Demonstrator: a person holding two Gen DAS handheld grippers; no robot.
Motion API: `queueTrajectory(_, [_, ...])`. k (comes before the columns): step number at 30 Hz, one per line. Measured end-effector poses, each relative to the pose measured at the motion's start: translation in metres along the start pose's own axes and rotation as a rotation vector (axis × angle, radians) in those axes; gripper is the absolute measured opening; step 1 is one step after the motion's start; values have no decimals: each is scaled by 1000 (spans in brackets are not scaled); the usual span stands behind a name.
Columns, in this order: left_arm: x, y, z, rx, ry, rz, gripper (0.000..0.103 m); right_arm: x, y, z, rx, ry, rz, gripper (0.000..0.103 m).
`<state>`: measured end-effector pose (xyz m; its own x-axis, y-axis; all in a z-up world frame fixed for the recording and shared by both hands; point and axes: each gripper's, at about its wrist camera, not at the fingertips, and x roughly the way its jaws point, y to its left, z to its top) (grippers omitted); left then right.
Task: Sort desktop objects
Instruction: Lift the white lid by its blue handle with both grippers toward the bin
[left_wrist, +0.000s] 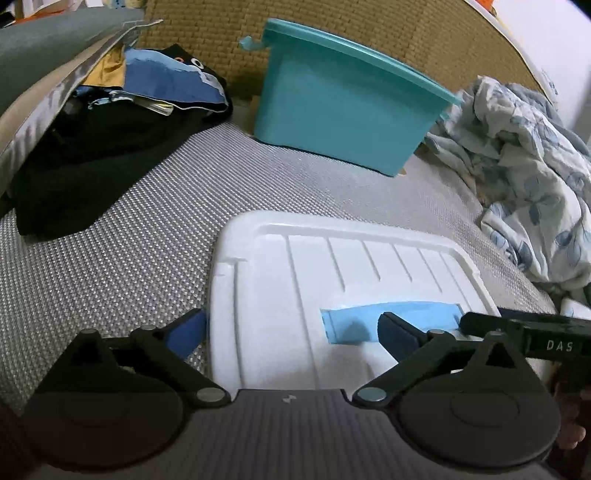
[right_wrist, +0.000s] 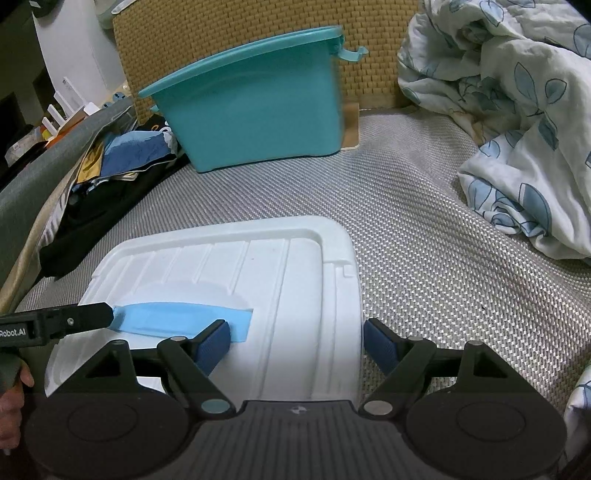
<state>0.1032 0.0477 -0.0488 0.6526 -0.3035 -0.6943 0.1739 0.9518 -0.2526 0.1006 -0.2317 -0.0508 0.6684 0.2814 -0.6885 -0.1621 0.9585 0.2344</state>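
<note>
The white plastic lid lies flat on the grey woven mat, ribbed face up, with its pale blue handle recessed in the middle and running along the lid's long axis, from one hand towards the other. The two grippers sit over opposite short ends of it. The left gripper has its jaws spread wide and empty: one blue pad hangs off the lid's left edge over the mat, the other rests over the near end of the handle, so the left end of the lid lies between them without being pinched. The right gripper mirrors this, jaws wide and holding nothing, one pad at the handle's end and the other just past the lid's right edge. Each gripper's black finger shows in the other's view, reaching in over the handle. Neither hand is clearly nearer; the lid lies directly below and ahead of both. The teal storage box stands open and upright well beyond the lid, against the woven backboard, so the lid probably has to travel forward and up to it. A pile of dark clothes lies to the left and a leaf-print quilt to the right.
</note>
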Motion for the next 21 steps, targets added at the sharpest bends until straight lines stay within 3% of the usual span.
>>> queueTrajectory(9, [0, -3, -1, 25, 11, 6, 103, 1, 2, -1, -18, 1, 0, 87])
queueTrajectory(16, [2, -15, -6, 117, 18, 55, 103, 1, 3, -2, -25, -1, -1, 88])
queueTrajectory(21, [2, -18, -8, 120, 9, 71, 103, 3, 7, -2, -46, 9, -3, 93])
